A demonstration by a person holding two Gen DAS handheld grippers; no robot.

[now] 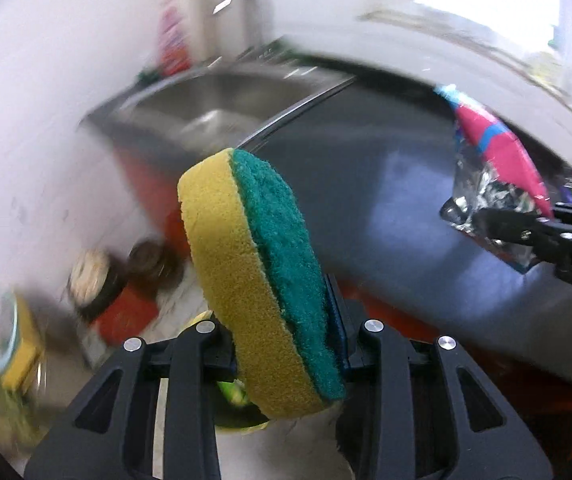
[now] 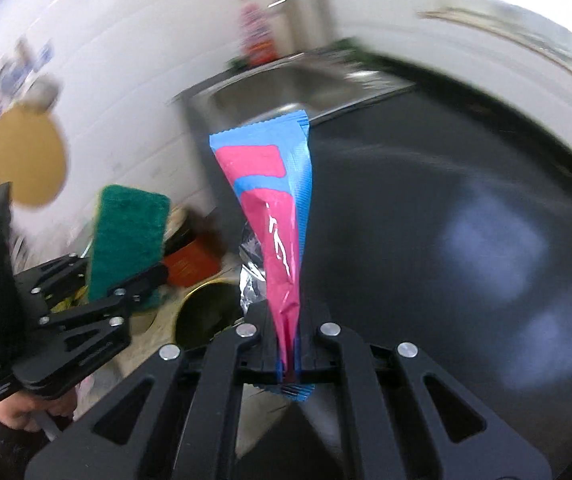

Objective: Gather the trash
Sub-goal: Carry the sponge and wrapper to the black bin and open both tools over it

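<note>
My left gripper [image 1: 282, 344] is shut on a yellow and green sponge [image 1: 254, 264], held upright in the air. It also shows in the right wrist view [image 2: 126, 280], with the sponge [image 2: 126, 236] at the left. My right gripper [image 2: 288, 344] is shut on a pink and blue foil wrapper [image 2: 274, 208] that stands up between the jaws. In the left wrist view the right gripper [image 1: 498, 220] and the wrapper [image 1: 502, 152] are at the far right. Both views are motion blurred.
A dark countertop [image 2: 446, 208] lies ahead and to the right, with a steel sink [image 2: 286, 84] at its far end. A round yellow-rimmed bin opening [image 2: 206, 312] sits low between the grippers. Orange containers [image 2: 190, 264] stand by the white wall.
</note>
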